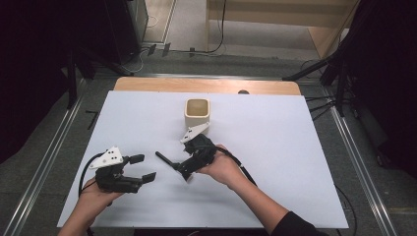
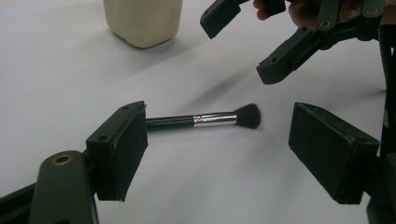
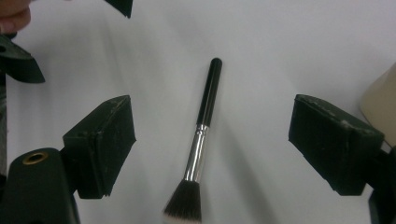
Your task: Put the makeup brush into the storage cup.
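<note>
A makeup brush (image 1: 167, 160) with a black handle, silver ferrule and dark bristles lies flat on the white sheet. My right gripper (image 1: 186, 165) hovers over its bristle end, open. In the right gripper view the brush (image 3: 203, 130) lies lengthwise between the wide-apart jaws, touching neither. My left gripper (image 1: 142, 167) stands open a little to the left of the brush. In the left gripper view the brush (image 2: 201, 120) lies crosswise beyond its spread jaws, with the right gripper (image 2: 243, 42) above it. A cream square cup (image 1: 197, 114) stands upright behind the brush.
The white sheet (image 1: 275, 162) covers most of the table, with a wooden strip (image 1: 147, 84) along the far edge. The cup (image 2: 142, 21) is near the top of the left gripper view, and its edge (image 3: 380, 105) shows at the right of the right gripper view.
</note>
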{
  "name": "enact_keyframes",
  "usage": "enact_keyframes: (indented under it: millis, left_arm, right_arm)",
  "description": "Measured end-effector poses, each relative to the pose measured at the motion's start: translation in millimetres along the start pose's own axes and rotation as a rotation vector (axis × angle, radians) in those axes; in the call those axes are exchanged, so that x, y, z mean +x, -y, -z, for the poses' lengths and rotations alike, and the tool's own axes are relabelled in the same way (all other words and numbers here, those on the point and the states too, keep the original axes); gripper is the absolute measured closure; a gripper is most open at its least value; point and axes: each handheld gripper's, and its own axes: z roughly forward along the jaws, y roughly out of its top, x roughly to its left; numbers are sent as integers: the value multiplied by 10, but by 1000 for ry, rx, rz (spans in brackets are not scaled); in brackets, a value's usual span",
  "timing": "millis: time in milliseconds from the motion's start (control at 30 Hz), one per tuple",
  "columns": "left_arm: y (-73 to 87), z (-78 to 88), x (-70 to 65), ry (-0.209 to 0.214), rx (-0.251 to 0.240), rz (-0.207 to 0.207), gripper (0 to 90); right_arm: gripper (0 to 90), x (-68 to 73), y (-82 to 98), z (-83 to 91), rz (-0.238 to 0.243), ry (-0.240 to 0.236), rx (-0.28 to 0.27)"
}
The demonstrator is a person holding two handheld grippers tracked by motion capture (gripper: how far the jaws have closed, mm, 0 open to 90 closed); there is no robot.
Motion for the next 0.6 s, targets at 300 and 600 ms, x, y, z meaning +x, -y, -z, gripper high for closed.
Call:
enact_keyframes:
  millis: [300, 600]
  left_arm:
    - [1, -3, -2, 2, 1, -3, 203]
    - [3, -8, -1, 3, 7, -4, 204]
  right_arm:
    - [159, 40, -149, -44, 37, 7, 151]
    - [187, 88, -296, -104, 52, 13, 293]
